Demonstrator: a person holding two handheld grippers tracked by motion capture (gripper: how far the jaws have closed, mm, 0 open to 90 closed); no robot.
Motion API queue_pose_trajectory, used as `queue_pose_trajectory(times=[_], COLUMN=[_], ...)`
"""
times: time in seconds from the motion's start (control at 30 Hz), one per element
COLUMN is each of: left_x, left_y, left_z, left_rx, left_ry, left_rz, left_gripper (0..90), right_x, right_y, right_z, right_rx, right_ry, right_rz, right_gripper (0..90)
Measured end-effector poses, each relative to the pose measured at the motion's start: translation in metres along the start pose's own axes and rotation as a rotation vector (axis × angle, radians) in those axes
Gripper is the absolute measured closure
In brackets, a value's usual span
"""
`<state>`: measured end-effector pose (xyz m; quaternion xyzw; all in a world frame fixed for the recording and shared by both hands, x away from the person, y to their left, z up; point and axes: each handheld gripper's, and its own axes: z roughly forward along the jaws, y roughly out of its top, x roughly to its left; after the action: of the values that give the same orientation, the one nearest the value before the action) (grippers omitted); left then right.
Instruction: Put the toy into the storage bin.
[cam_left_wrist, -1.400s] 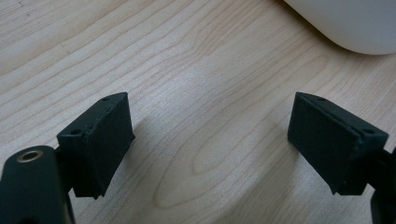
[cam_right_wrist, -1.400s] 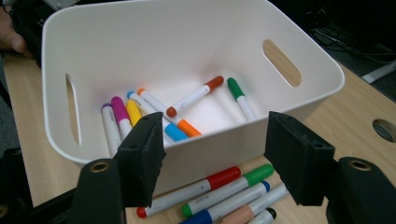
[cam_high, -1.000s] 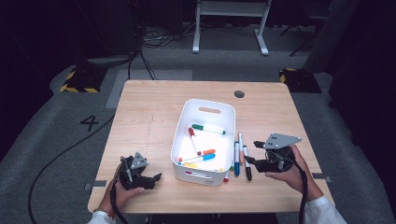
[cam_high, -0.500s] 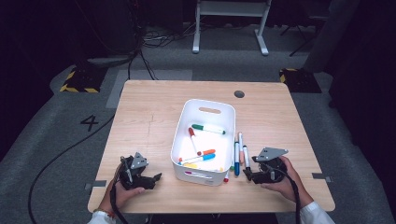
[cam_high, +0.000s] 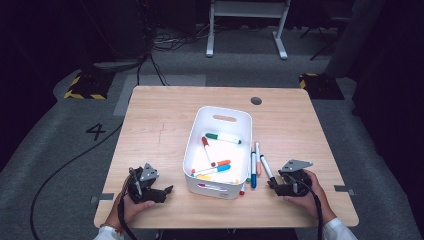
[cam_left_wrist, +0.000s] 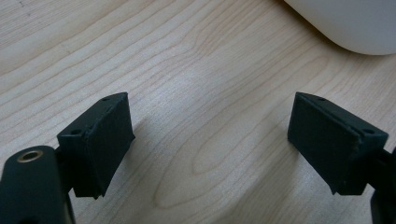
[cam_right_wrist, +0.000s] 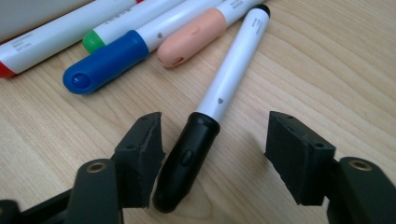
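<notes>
- While its jaws stand apart, the right gripper (cam_right_wrist: 212, 158) straddles the black-capped marker (cam_right_wrist: 219, 100) lying on the desk (cam_high: 160, 125).
- Blue (cam_right_wrist: 105, 63) and peach (cam_right_wrist: 191, 37) markers lie beside it, near the bin (cam_high: 200, 140).
- Left gripper (cam_left_wrist: 210, 140): jaws apart over bare desk.

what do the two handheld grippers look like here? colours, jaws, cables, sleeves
Both are black. The left gripper and right gripper each carry a grey three-cornered plate on top and trail a black cable back past the wrist. Each has two blocky black jaws with flat inner faces and small screw holes; brass-coloured inserts show near the jaw bases. A white cuff shows at the right wrist, a thin band at the left.
</notes>
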<state>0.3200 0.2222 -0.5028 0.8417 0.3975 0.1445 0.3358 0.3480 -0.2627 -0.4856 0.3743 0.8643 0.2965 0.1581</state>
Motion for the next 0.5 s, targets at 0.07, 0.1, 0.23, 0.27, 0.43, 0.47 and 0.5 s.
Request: queue_pose_trajectory(times=[0.07,0.1,0.23,0.27,0.43,0.47,0.5], left_x=[0.0,0.0,0.0,0.0,0.0,0.0,0.0], left_y=[0.0,0.0,0.0,0.0,0.0,0.0,0.0], left_z=[0.0,0.0,0.0,0.0,0.0,0.0,0.0], left_rx=[0.0,0.0,0.0,0.0,0.0,-0.001,-0.001], left_ry=[0.0,0.0,0.0,0.0,0.0,0.0,0.0], left_rz=[0.0,0.0,0.001,0.006,0.006,0.006,0.006], left_gripper=[14.2,14.2,14.2,14.2,14.2,14.2,14.2], right_x=[-0.003,-0.004,-0.013,-0.015,-0.029,-0.031,-0.034], right_y=[-0.003,-0.004,-0.008,-0.009,-0.012,-0.013,-0.013], right_z=[-0.002,-0.003,-0.004,-0.005,-0.003,-0.003,-0.003], right_rx=[-0.008,-0.008,-0.028,-0.032,-0.066,-0.072,-0.077], right_ry=[-0.005,-0.005,0.003,-0.001,-0.035,-0.041,-0.047], right_rz=[0.016,0.021,0.067,0.065,0.107,0.116,0.115], right_gripper=[41.5,44.0,57.9,61.1,72.2,74.3,74.8])
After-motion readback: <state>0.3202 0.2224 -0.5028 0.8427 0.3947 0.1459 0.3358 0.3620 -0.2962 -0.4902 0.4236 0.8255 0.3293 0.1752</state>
